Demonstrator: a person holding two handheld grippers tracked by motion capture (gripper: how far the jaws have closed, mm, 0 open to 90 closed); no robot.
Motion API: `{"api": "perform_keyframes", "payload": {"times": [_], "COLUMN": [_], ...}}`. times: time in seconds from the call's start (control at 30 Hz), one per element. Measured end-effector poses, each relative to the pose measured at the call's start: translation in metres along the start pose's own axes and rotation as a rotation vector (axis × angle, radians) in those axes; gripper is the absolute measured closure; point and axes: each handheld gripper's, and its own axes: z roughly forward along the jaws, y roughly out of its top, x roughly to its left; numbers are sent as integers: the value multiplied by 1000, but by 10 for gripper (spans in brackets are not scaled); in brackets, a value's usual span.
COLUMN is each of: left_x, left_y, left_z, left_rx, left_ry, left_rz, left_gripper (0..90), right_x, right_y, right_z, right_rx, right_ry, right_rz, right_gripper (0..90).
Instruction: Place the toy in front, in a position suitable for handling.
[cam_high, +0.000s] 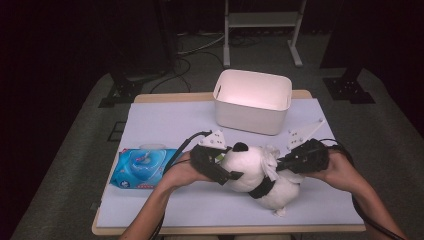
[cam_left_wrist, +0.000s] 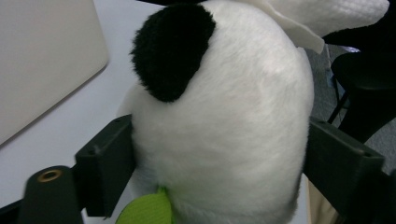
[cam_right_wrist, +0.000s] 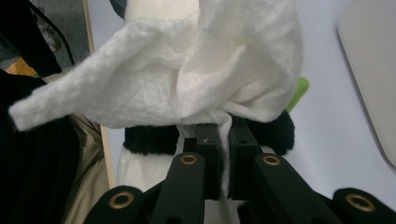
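Note:
A white and black plush panda (cam_high: 250, 167) lies on the table between my two grippers. My left gripper (cam_high: 227, 170) clamps its head (cam_left_wrist: 233, 130) from both sides, just below the black ear (cam_left_wrist: 170, 51), and both jaws press into the fur. My right gripper (cam_high: 280, 164) comes in from the right, shut on a white wipe (cam_right_wrist: 187, 79). The wipe drapes over the panda's back, above its black band (cam_right_wrist: 149, 140). A green tag (cam_left_wrist: 147, 210) sticks out under the head.
A blue pack of wet wipes (cam_high: 140, 167) lies at the table's left edge. A white bin (cam_high: 252, 100) stands open at the back centre. The pale table top (cam_high: 165, 125) is bare in front of the panda and to its far left.

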Motion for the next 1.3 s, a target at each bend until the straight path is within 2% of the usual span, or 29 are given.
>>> {"api": "perform_keyframes", "payload": {"times": [0.17,0.43,0.57,0.77,0.8,0.87,1.03,1.3], "left_x": [1,5,7,9,8,8,7,8], "left_y": [0,-5,-9,-12,-12,-11,-8,-1], "left_z": [-1,0,7,20,21,21,17,4], "left_rx": [-5,-4,8,-7,-11,-30,-49,-60], "left_ry": [-8,-24,-48,-113,-127,-133,-126,-110], "left_rz": [-16,-32,-44,-72,-67,-63,-48,-52], "left_gripper": [82,59,43,45,112,173,247,273], "right_x": [0,-2,-3,-3,-3,-3,-4,-7], "right_y": [-10,-23,-28,-33,-34,-34,-33,-29], "right_z": [-1,-4,-6,-7,-7,-8,-10,-16], "right_rx": [9,-6,-2,-3,-4,0,-3,-54], "right_ry": [2,4,1,2,1,0,-1,1], "right_rz": [16,39,48,61,60,62,67,63], "right_gripper": [856,856,857,857,857,856,856,854]}}
